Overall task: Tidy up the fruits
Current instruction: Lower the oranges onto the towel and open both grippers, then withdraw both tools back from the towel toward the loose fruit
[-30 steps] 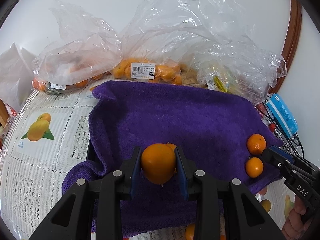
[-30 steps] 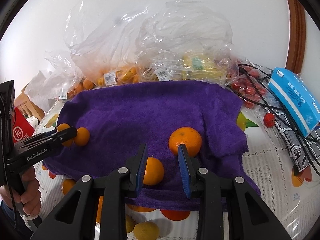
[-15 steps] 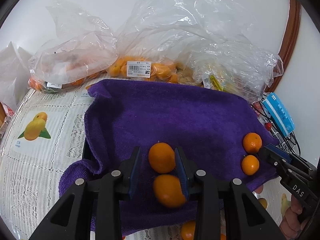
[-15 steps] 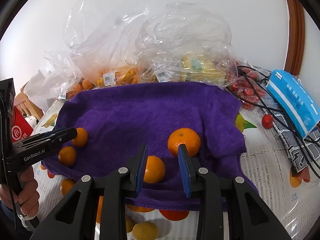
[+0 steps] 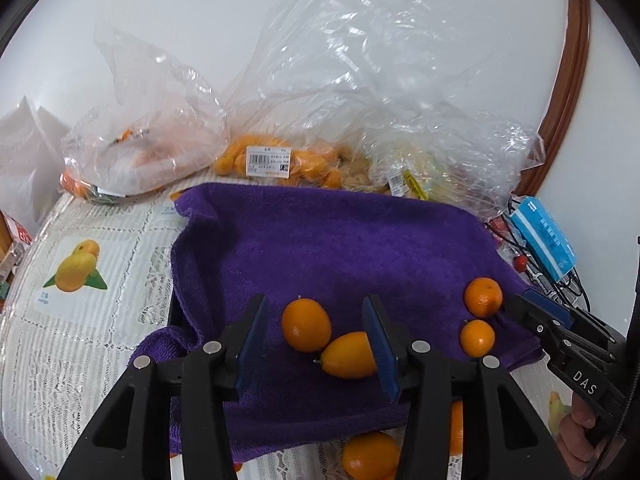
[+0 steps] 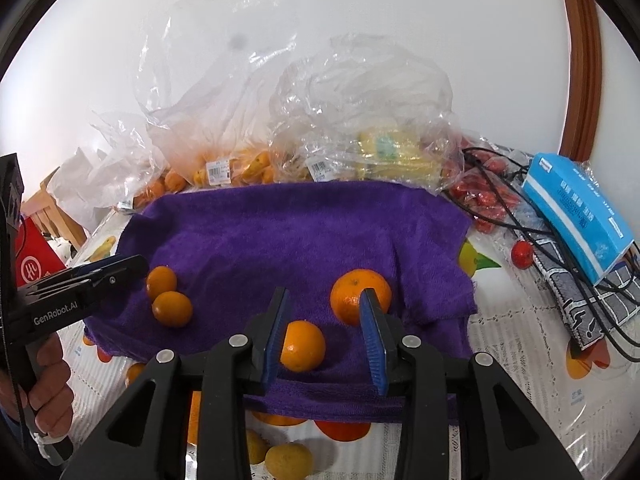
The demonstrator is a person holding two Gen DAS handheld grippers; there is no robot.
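A purple towel [image 5: 340,240] covers the table middle; it also shows in the right wrist view [image 6: 300,232]. My left gripper [image 5: 316,340] is open and empty, with two small oranges [image 5: 306,324] [image 5: 348,354] lying on the towel between its fingers. Two more oranges [image 5: 483,297] [image 5: 477,338] lie at the towel's right edge. My right gripper [image 6: 324,334] is open over the towel's front edge, a small orange [image 6: 302,346] between its fingers and a larger orange [image 6: 354,294] just beyond the right finger.
Clear plastic bags of fruit [image 5: 280,160] line the wall behind the towel. A blue box [image 6: 576,216], black cables [image 6: 520,216] and small red fruits [image 6: 522,254] lie right. Loose oranges [image 5: 370,456] and a yellow fruit [image 6: 288,460] lie on the tablecloth in front.
My left gripper has opened and let go of the orange it held; that orange now lies on the towel beside another. The right gripper has barely moved.
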